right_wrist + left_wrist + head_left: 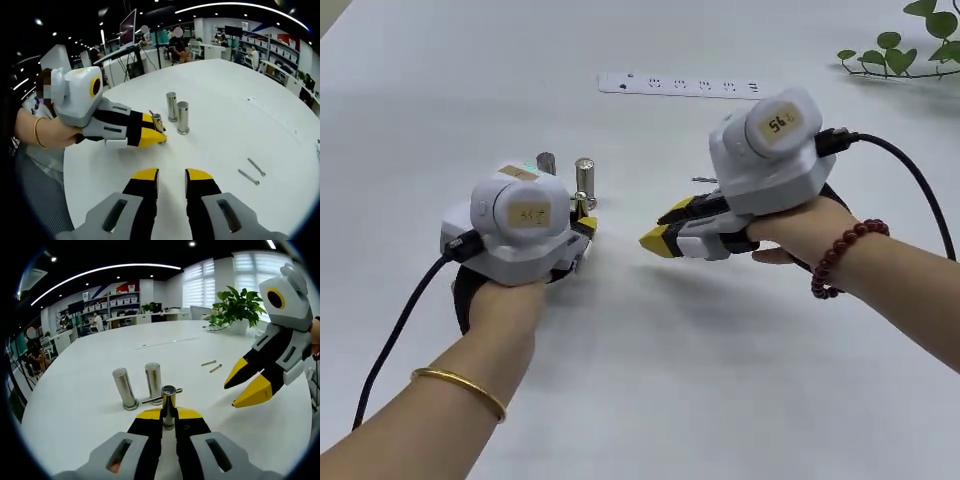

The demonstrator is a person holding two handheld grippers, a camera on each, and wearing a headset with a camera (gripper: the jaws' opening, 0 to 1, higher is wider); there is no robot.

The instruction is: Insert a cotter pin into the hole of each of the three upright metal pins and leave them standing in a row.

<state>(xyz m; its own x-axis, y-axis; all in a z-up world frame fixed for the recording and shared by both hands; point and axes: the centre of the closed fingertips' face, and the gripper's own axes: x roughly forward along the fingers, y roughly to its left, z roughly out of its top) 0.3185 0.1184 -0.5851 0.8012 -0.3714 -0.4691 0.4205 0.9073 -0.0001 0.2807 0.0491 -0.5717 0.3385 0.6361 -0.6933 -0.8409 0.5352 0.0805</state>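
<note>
My left gripper (168,416) is shut on the base of a short upright metal pin (168,397). A thin cotter pin (150,399) sticks out on both sides at its hole. Two more metal pins (125,388) (153,380) stand side by side just beyond it, also seen as metal pins (545,163) (585,180) past the left gripper (582,222). My right gripper (658,228) hovers open and empty to the right, jaws pointing at the left one. Two loose cotter pins (256,166) (248,177) lie on the table to the right.
The white table (650,380) stretches wide around both grippers. A white power strip (680,85) lies at the far side and a leafy plant (910,50) sits at the far right corner. Cables trail from both grippers.
</note>
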